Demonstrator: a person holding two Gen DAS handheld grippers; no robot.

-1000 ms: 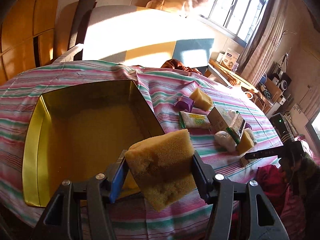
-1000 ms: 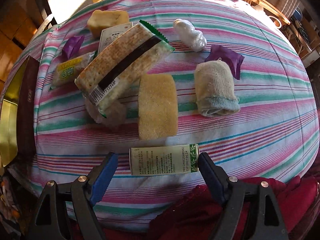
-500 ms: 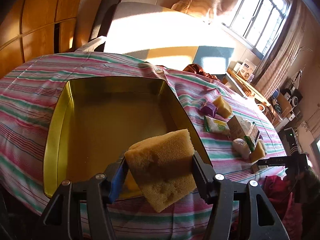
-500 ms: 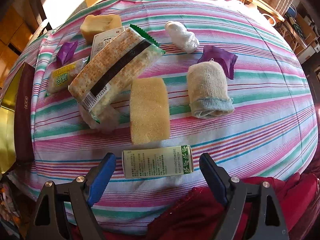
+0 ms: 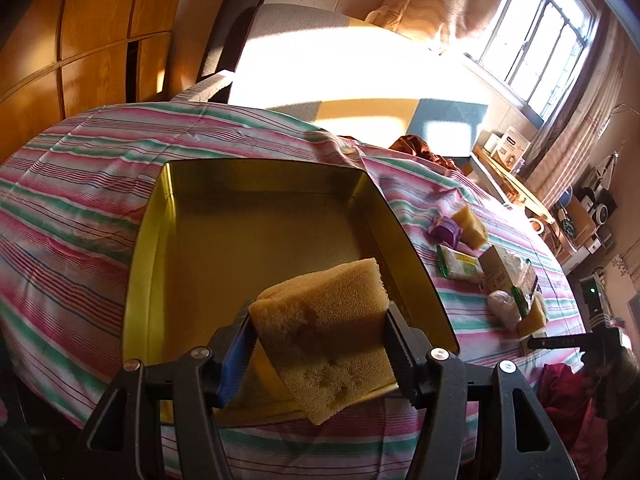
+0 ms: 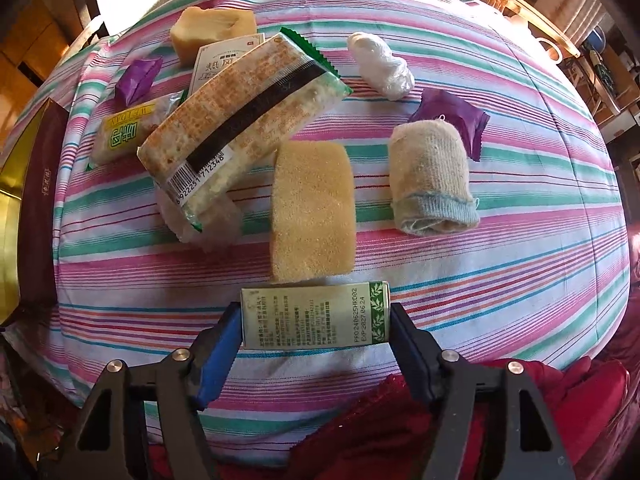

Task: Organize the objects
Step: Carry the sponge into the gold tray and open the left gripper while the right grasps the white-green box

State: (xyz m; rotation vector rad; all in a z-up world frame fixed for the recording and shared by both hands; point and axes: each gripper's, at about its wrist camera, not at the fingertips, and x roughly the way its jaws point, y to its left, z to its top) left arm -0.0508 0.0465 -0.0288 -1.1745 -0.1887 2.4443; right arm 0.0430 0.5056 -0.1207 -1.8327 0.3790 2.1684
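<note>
Yellow sponge (image 5: 324, 332) sits clamped in the left gripper (image 5: 320, 344), jaws tight on it, above the near edge of the gold tin (image 5: 152, 248). Right of the tin, the right gripper (image 6: 316, 320) has its jaws touching both ends of the green box (image 6: 316, 316) on the striped cloth (image 6: 500, 240); beyond lies another sponge (image 6: 312, 212).

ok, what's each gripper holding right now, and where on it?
Left gripper clamps the yellow foam sponge block across its two side faces. Right gripper has closed on the small green-and-white printed carton, one finger at each short end.
</note>
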